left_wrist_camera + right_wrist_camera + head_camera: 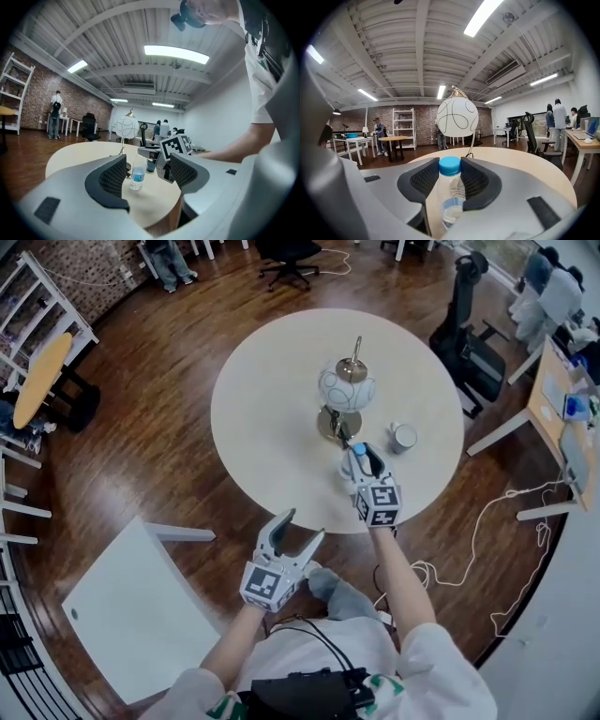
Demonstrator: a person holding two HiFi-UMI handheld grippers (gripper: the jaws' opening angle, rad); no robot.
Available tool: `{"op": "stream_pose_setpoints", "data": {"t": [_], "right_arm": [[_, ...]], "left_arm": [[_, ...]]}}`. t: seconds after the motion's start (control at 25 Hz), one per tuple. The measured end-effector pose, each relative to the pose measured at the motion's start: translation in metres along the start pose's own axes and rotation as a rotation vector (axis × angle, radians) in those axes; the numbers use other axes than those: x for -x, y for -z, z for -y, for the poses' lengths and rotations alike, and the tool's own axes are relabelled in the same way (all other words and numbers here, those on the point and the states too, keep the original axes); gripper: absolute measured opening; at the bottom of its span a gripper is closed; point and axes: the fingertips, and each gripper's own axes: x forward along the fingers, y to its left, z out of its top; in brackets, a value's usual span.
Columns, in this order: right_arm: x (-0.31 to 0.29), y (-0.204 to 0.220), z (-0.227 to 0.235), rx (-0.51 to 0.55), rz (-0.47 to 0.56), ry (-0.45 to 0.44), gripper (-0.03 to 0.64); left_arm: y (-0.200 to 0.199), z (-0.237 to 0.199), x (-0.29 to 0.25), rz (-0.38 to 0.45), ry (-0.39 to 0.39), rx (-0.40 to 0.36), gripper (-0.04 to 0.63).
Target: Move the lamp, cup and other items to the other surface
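Note:
A clear water bottle (451, 187) with a blue cap stands on the round cream table (272, 427) near its front edge. My right gripper (450, 176) is shut on the bottle, both pads against its neck. In the head view the right gripper (359, 457) covers most of the bottle (358, 450). Just behind it stands the lamp (345, 390), with a white globe shade and brass base, and a white cup (403, 437) sits to its right. My left gripper (302, 529) hangs open over the floor in front of the table, holding nothing. The left gripper view shows the bottle (138, 174) and lamp (126, 127) beyond its jaws.
A white square table (141, 606) stands at the lower left, near my left side. A black office chair (469, 343) is beside the round table's far right. A white cable (497, 521) trails on the wood floor at right. People and desks are in the background.

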Motion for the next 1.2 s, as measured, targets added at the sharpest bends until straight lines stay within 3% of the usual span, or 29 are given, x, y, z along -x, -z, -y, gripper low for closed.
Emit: {"op": "stream_pose_setpoints", "data": {"t": [0.16, 0.32, 0.44, 0.56, 0.72, 0.88, 1.04, 1.2], "right_arm": [[0.002, 0.003, -0.002, 0.023, 0.025, -0.007, 0.170], [0.012, 0.003, 0.007, -0.028, 0.047, 0.006, 0.345], [0.033, -0.005, 0.014, -0.081, 0.091, 0.021, 0.350], [0.062, -0.025, -0.011, -0.078, 0.131, -0.020, 0.350], [0.089, -0.045, -0.089, -0.102, 0.182, -0.145, 0.348], [0.098, -0.052, -0.190, -0.121, 0.219, -0.327, 0.348], [0.103, -0.053, -0.273, -0.103, 0.205, -0.540, 0.348], [0.115, -0.051, -0.384, -0.052, 0.186, -0.785, 0.348]], "left_arm": [[0.000, -0.007, 0.001, -0.001, -0.027, 0.010, 0.288], [0.008, -0.024, 0.011, 0.019, -0.067, -0.039, 0.287], [-0.006, -0.030, 0.022, 0.052, -0.103, -0.025, 0.288], [-0.016, -0.033, 0.045, 0.083, -0.131, -0.050, 0.287], [-0.035, -0.040, 0.094, 0.119, -0.207, -0.042, 0.288], [-0.024, -0.062, 0.156, 0.148, -0.337, -0.060, 0.288], [-0.016, -0.073, 0.218, 0.180, -0.516, -0.043, 0.287], [-0.005, -0.082, 0.321, 0.231, -0.743, -0.043, 0.285]]}}
